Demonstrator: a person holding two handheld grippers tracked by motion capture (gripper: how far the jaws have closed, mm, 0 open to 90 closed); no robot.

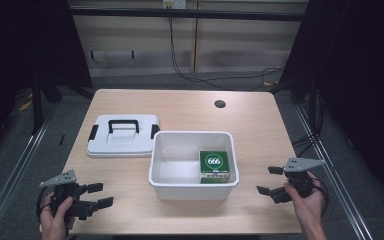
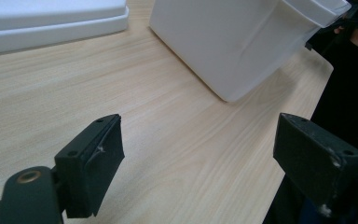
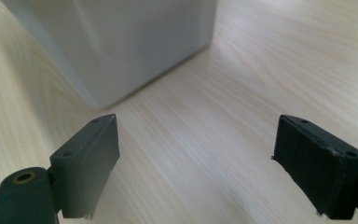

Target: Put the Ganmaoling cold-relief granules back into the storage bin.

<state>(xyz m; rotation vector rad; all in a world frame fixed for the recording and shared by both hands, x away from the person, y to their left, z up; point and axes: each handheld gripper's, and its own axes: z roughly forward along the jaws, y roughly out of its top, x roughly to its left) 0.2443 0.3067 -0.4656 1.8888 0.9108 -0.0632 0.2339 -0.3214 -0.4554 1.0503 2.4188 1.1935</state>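
Note:
A white plastic bin [image 1: 194, 191] stands in the middle of the wooden table, and a green box marked 666 [image 1: 214, 165] lies in its right half. The bin's white lid [image 1: 122, 141], with a black handle, lies flat to the bin's left. My left gripper [image 1: 101, 195] rests near the front left edge, open, pointing right toward the bin [image 2: 233, 42]. Its jaws [image 2: 198, 149] are wide apart over bare wood. My right gripper [image 1: 266, 180] is low at the front right, open, pointing left at the bin's corner [image 3: 121, 42], with nothing between its jaws [image 3: 196, 154].
A round cable hole [image 1: 220, 104] sits near the table's far edge. The lid's rim [image 2: 51, 23] shows at the upper left of the left gripper view. Bare wood lies in front of the bin between both grippers. Dark floor surrounds the table.

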